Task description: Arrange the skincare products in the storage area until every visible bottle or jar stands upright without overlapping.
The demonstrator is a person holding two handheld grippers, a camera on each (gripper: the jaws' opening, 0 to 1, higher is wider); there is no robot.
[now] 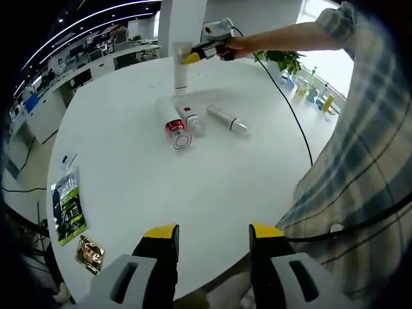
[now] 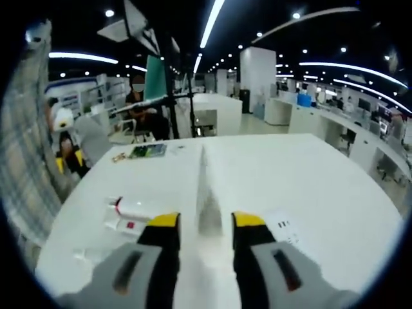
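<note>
- White table (image 1: 193,193) takes up most of the frame; three bottles lie flat at upper centre: red-banded one (image 1: 175,127), white one (image 1: 191,118), silver-capped one (image 1: 226,119).
- Tall white tube (image 1: 181,65), top of frame, stands upright, clamped by the right gripper (image 1: 192,56).
- Left gripper (image 1: 213,241), bottom, sits wide open, holding nothing.
- So roughly one up, three left, I'd guess.

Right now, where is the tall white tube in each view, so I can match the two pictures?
Left gripper view: the tall white tube stands upright at the table's far side, upper centre, at the right gripper's tips.
Right gripper view: it rises at centre, between that view's own jaws.
Shared landmark: the green packet near the table edge.
</note>
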